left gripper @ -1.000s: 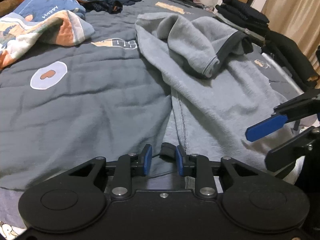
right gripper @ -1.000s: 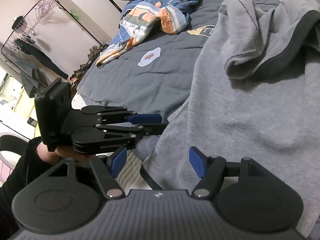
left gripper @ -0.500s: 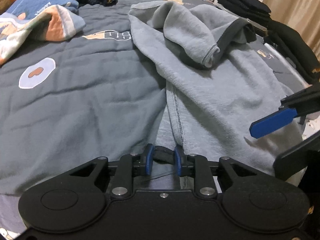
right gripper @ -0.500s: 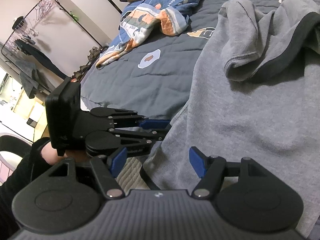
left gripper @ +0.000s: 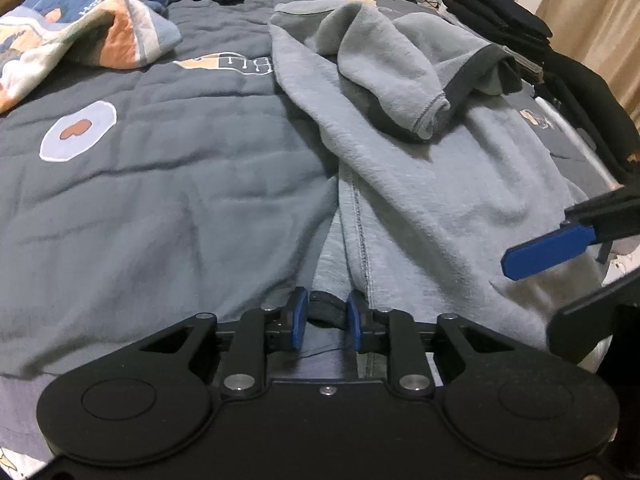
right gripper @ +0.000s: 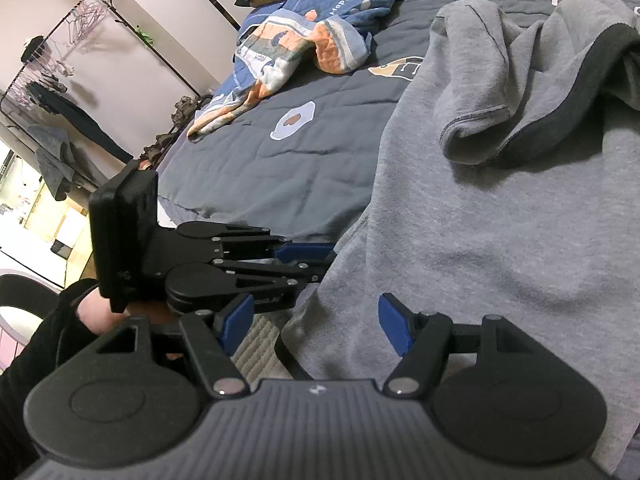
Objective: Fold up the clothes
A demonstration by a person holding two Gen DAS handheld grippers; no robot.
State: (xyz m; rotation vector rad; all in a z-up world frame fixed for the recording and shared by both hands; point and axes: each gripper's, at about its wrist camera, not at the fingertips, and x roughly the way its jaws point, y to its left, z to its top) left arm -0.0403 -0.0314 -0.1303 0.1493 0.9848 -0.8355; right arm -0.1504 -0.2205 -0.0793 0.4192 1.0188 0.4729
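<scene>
Left claw (left gripper: 327,322): blue pads drawn close on the dark ribbed hem band of the grey sweatshirt (left gripper: 440,208); jaws have just been closing, the band caught between them.
Right claw (right gripper: 316,326): blue pads spread wide, hanging over the sweatshirt's near corner; no cloth pinched.
Grey sweatshirt: spread on the bed (left gripper: 168,200), hem nearest the cameras, one dark-cuffed sleeve (left gripper: 404,76) folded back over the chest.
Hidden or unclear: hem edge beneath the left claw's body is covered; in the right wrist view the sweatshirt's right side is cut off by the frame; whether the lower pad of the left claw touches the bed cannot be told.
Hand pose: person's left hand (right gripper: 100,312), in a black sleeve, grips the left claw from behind, angled down at the bed edge.
Patterned quilt (left gripper: 80,28): bunched at the far left of the bed, well apart from the sweatshirt.
Dark clothes (left gripper: 504,20): stacked at the far right edge.
Clothes rack (right gripper: 52,68): against the wall, garments blurred.
</scene>
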